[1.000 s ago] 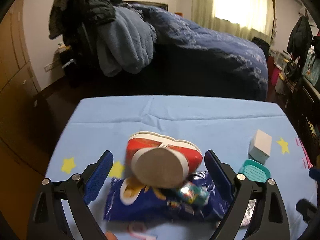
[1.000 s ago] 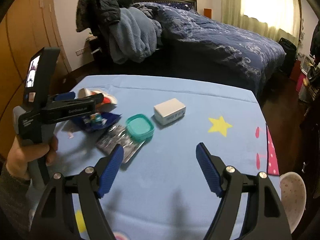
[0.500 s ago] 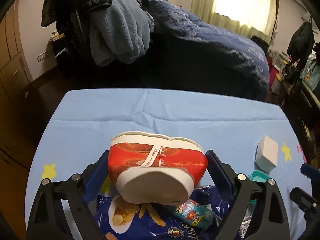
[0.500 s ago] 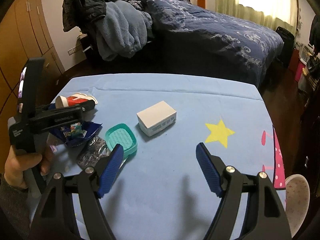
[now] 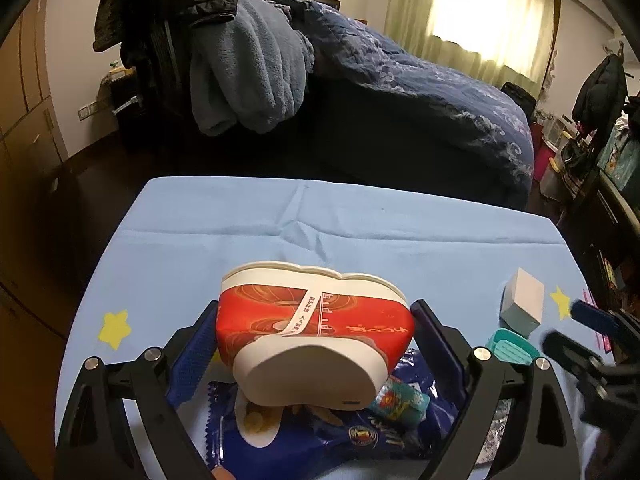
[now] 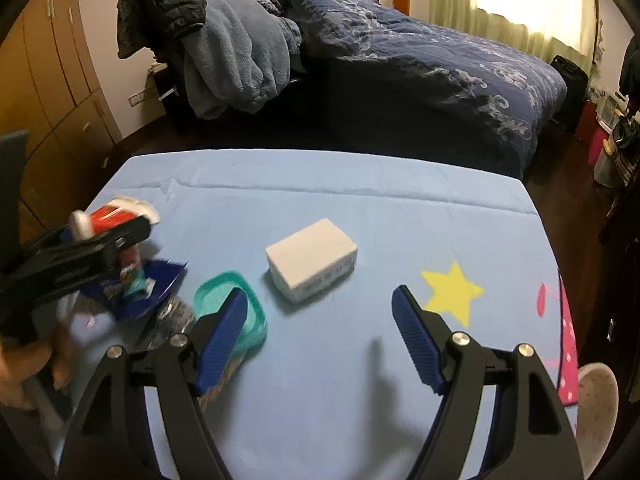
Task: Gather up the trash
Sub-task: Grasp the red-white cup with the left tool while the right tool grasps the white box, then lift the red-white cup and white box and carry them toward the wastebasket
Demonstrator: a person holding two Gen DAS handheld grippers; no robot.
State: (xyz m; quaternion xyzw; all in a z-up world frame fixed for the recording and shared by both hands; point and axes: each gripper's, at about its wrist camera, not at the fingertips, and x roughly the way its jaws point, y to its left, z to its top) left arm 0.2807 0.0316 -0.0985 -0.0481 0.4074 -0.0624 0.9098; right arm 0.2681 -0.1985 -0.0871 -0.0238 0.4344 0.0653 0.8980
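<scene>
Now | left gripper (image 5: 314, 344): clamped on squashed red paper cup (image 5: 312, 320), above blue snack bag (image 5: 340, 432) on blue tablecloth (image 5: 240, 232) | right gripper (image 6: 318, 332): jaws apart, nothing between, over the cloth beside teal lid (image 6: 212, 288) | white box (image 6: 311, 258): near, untouched

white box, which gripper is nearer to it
Right. The right gripper hangs open just in front of the white box; the left gripper, squeezing the red cup, is off to its left.
</scene>
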